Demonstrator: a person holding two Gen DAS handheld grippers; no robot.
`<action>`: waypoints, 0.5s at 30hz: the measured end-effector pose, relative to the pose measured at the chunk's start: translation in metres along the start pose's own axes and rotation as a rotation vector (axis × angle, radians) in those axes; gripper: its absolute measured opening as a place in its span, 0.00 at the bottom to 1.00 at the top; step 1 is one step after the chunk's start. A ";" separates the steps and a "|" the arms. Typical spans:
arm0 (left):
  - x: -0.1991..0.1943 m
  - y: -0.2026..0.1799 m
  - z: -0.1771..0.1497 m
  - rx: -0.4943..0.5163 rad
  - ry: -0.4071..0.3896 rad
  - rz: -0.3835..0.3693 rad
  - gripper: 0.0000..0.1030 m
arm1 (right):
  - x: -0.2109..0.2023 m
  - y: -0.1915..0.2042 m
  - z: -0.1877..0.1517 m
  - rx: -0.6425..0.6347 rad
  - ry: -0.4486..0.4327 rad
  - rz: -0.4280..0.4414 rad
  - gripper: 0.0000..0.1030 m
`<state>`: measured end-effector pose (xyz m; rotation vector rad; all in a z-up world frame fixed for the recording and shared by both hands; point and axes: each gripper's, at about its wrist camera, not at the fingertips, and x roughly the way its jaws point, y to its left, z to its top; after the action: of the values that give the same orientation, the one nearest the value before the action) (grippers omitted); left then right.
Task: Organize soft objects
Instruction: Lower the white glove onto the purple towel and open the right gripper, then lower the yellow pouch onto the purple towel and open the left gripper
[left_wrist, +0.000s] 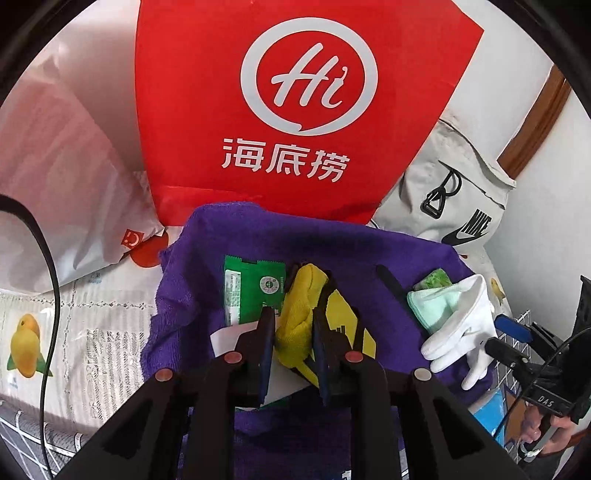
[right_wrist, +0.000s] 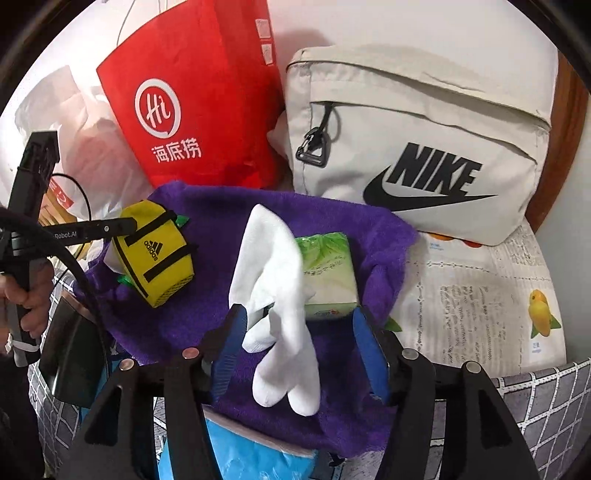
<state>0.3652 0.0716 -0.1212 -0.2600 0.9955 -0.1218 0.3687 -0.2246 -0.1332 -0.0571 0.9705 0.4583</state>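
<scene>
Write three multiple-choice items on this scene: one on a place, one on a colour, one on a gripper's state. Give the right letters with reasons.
1. Where does the white glove lie?
A. on the purple towel
B. inside the red bag
C. on the grey Nike bag

2. What colour is the Adidas pouch?
A. blue
B. yellow
C. red

3. How does the right gripper stand?
A. shut on the glove
B. shut on the tissue pack
C. open, with the glove between its jaws

Key: 1 A, purple towel shows all around the glove; 2 B, yellow with black straps; 3 C, both blue pads stand clear of the glove.
</scene>
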 end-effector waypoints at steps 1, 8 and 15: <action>0.000 0.000 0.000 0.002 0.003 -0.001 0.20 | -0.002 -0.002 0.000 0.006 -0.003 0.003 0.58; -0.012 -0.001 -0.002 -0.018 -0.003 -0.003 0.55 | -0.015 -0.003 -0.004 0.029 -0.014 0.009 0.58; -0.041 0.003 -0.014 -0.026 -0.020 0.016 0.56 | -0.045 0.004 -0.018 0.044 -0.039 0.018 0.58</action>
<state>0.3313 0.0810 -0.0960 -0.2765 0.9800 -0.0920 0.3312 -0.2415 -0.1066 0.0003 0.9431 0.4525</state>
